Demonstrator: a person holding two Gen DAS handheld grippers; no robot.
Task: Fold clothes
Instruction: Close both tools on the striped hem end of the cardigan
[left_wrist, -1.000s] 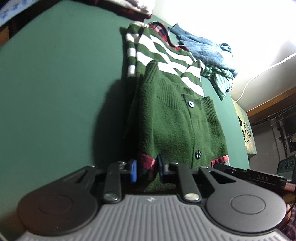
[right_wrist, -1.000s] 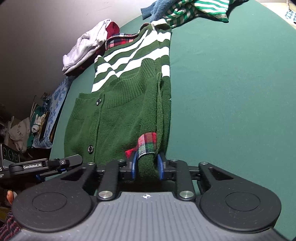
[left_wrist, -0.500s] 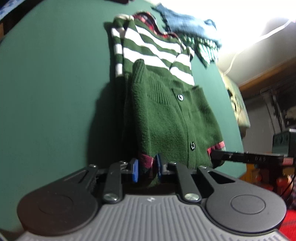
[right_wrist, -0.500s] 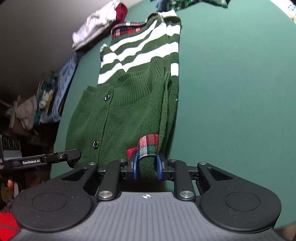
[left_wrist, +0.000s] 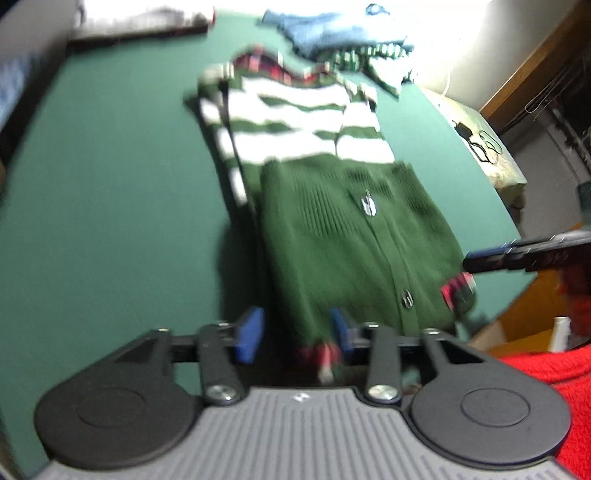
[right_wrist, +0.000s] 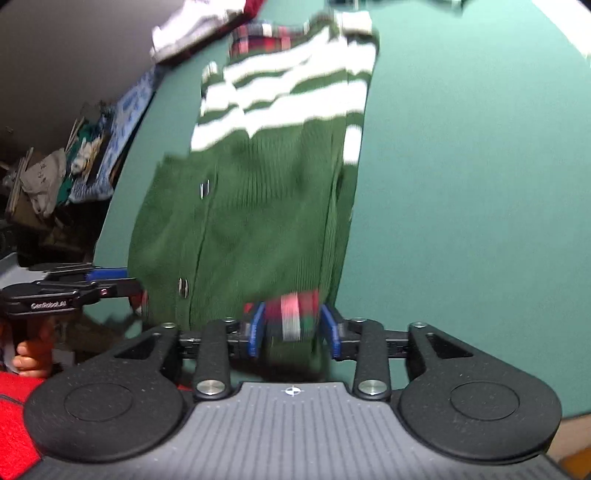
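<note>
A: Where is the green cardigan (left_wrist: 354, 236) sitting right now?

B: It is lying lengthwise on the green desk (left_wrist: 110, 184), striped half at the far end, near hem hanging right at the near desk edge. The plaid lining is showing at both near corners.

A: And the claws?

B: Both are opening. The left claw (left_wrist: 293, 334) is spreading its blue pads; the plaid corner is drooping between them, nearer the right pad, and I am not seeing it pinched. The right claw (right_wrist: 293, 328) is letting go too, with the other plaid corner sitting in the gap, pads barely clear of it.

A: So how should the release go?

B: I am judging that the hem is being laid down, so both claws should be coming away together and straight back, so neither pad is dragging the knit or pulling the fold crooked. The blur is making it hard to tell whether the cloth is fully free.

A: Anything crowding the work?

B: A blue garment (left_wrist: 332, 33) and a green-striped one (left_wrist: 373, 61) are piled just beyond the collar, and a white bundle (right_wrist: 192, 29) is lying at the far left corner. They are standing in the way of any fold carried toward the far end. A person's red sleeve (left_wrist: 546, 373) is showing beside the left claw.
</note>
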